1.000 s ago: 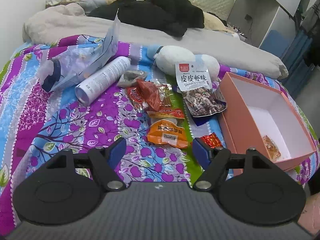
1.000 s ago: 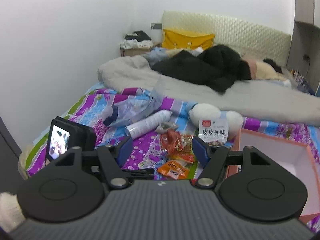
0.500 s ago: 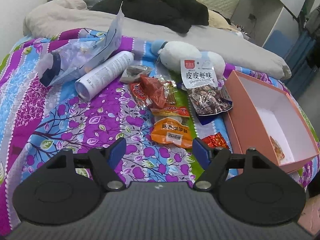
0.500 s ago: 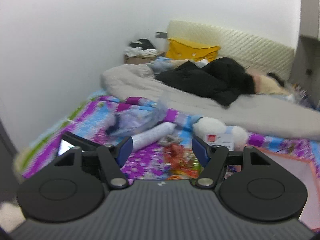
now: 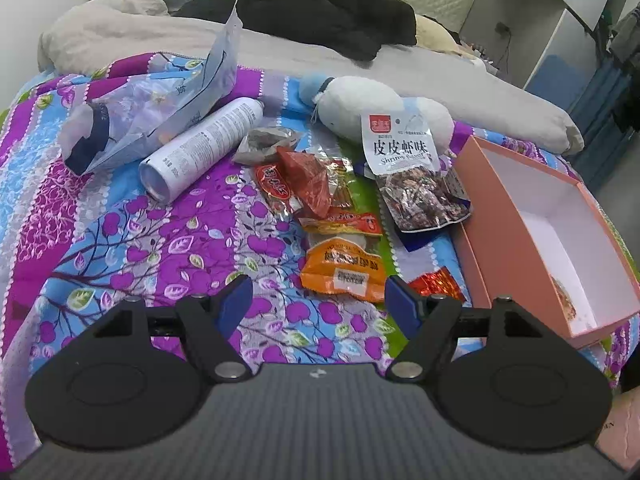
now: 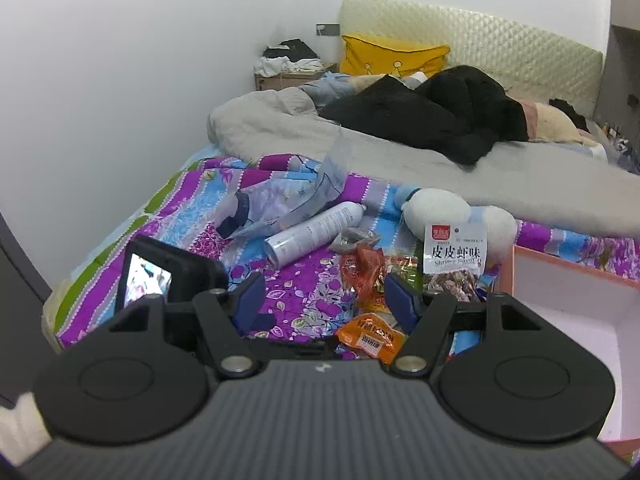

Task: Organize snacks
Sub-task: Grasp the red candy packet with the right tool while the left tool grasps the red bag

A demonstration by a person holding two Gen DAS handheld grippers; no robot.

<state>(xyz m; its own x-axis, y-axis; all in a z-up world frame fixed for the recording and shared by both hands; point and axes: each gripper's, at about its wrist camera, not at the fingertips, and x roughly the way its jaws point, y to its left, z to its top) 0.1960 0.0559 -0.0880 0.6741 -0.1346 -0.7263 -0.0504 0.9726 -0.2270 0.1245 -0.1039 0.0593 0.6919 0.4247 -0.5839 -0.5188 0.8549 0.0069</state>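
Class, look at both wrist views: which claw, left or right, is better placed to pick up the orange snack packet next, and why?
Probably the left. The left claw is open with the orange snack packet just ahead between its fingers. The right claw is open too, but seems higher, farther back.

The right gripper point(image 6: 322, 294) has its blue-padded jaws standing apart with nothing between them, above a bed covered by a purple and blue floral quilt point(image 6: 192, 224). Just below the right jaw lies an orange plastic snack packet point(image 6: 370, 338). Beyond the jaws lie a white cylindrical spray can point(image 6: 314, 234) and a white-labelled clear shrimp snack bag point(image 6: 454, 258). Right of the jaws stands a pink cardboard box point(image 6: 568, 268).
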